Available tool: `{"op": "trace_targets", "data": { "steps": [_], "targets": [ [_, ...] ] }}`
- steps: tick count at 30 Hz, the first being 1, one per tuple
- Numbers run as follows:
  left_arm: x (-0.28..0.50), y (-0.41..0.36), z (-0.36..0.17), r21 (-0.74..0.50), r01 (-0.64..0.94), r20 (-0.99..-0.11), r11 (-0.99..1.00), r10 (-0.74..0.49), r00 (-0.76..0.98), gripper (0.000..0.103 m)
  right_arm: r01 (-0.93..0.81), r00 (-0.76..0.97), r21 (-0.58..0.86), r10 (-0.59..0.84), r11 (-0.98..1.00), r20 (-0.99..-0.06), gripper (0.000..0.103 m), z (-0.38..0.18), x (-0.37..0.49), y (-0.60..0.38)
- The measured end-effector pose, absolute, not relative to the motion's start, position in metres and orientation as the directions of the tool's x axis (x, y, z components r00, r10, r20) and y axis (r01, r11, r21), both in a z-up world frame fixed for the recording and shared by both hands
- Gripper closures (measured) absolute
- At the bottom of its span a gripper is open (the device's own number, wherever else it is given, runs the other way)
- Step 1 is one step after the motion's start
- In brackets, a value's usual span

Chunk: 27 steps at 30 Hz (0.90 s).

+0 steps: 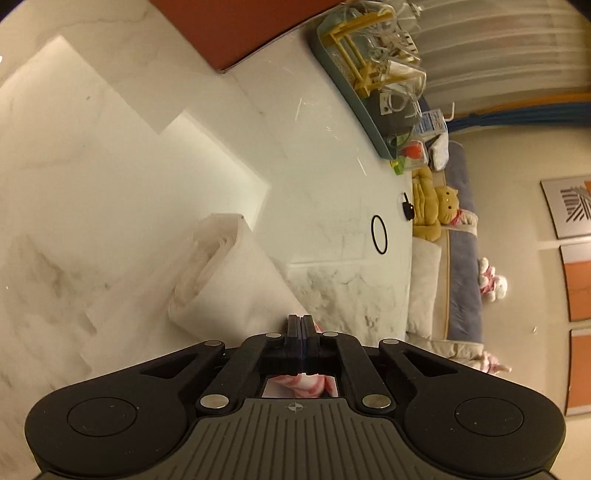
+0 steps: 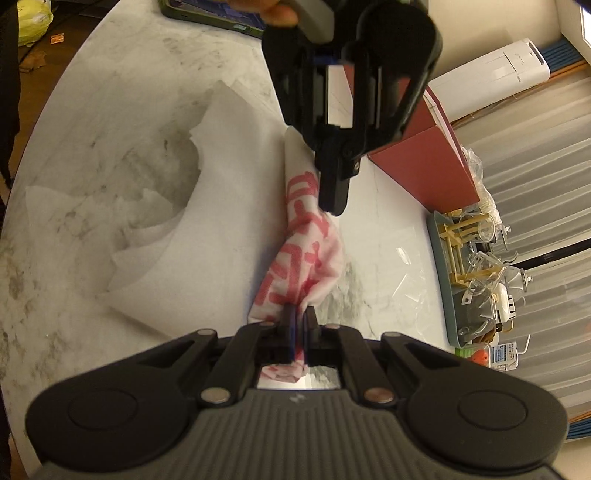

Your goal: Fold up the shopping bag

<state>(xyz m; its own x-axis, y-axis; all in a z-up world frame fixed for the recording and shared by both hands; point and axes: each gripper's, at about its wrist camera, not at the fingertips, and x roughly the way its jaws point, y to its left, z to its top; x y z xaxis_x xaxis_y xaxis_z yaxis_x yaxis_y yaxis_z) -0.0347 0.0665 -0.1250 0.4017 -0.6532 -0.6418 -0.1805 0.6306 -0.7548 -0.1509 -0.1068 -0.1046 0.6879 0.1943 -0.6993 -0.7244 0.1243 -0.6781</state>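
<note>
Shopping bag (image 2: pixel 299 254): white, red lettering, bunched lengthwise on marble table (image 2: pixel 110 92), stretched between grippers. Right gripper (image 2: pixel 300 317) pinching near end; left gripper (image 2: pixel 332 206) pinching far end.

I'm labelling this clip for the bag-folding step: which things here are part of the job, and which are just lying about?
Part of the job:
- shopping bag, white with red print
- left gripper, shut on the bag
- right gripper, shut on the bag

Just lying about:
- red box
- tray of glassware
- black ring
- tablet
- marble table
</note>
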Motion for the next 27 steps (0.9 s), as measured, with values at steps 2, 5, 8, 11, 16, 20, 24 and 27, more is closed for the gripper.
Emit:
{"op": "trace_targets", "data": {
  "steps": [2, 5, 8, 11, 16, 20, 24, 27],
  "targets": [
    [-0.033, 0.065, -0.124, -0.75, -0.152, -0.643, 0.643, -0.656, 0.395, 0.099, -0.725, 0.687, -0.678, 0.194, 0.121, -0.7, 0.098, -0.105, -0.151, -0.107],
    [-0.031, 0.07, -0.117, -0.783, -0.149, -0.607, 0.603, -0.693, 0.389, 0.099, -0.726, 0.686, -0.678, 0.194, 0.115, -0.701, 0.098, -0.105, -0.151, -0.106],
    [-0.029, 0.049, -0.098, -0.754, -0.034, -0.623, 0.656, -0.697, 0.356, 0.099, -0.729, 0.683, -0.674, 0.194, 0.118, -0.705, 0.097, -0.105, -0.15, -0.106],
    [-0.027, 0.036, -0.104, -0.711, -0.003, -0.67, 0.704, -0.675, 0.31, 0.099, -0.733, 0.679, -0.671, 0.196, 0.111, -0.708, 0.097, -0.105, -0.15, -0.106],
    [-0.034, 0.041, -0.116, -0.701, 0.028, -0.68, 0.713, -0.679, 0.276, 0.099, -0.756, 0.654, -0.641, 0.211, 0.133, -0.727, 0.097, -0.1, -0.147, -0.108],
    [-0.04, 0.041, -0.113, -0.676, 0.102, -0.69, 0.729, -0.676, 0.258, 0.099, -0.784, 0.62, -0.604, 0.227, 0.143, -0.751, 0.097, -0.094, -0.141, -0.11],
    [-0.04, 0.035, -0.106, -0.627, 0.163, -0.72, 0.762, -0.646, 0.254, 0.099, -0.846, 0.531, -0.489, 0.263, 0.211, -0.805, 0.096, -0.08, -0.123, -0.118],
    [-0.044, 0.035, -0.1, -0.596, 0.207, -0.733, 0.776, -0.631, 0.254, 0.099, -0.907, 0.34, -0.202, 0.361, 0.368, -0.868, 0.079, -0.055, -0.084, -0.134]
  ]
}}
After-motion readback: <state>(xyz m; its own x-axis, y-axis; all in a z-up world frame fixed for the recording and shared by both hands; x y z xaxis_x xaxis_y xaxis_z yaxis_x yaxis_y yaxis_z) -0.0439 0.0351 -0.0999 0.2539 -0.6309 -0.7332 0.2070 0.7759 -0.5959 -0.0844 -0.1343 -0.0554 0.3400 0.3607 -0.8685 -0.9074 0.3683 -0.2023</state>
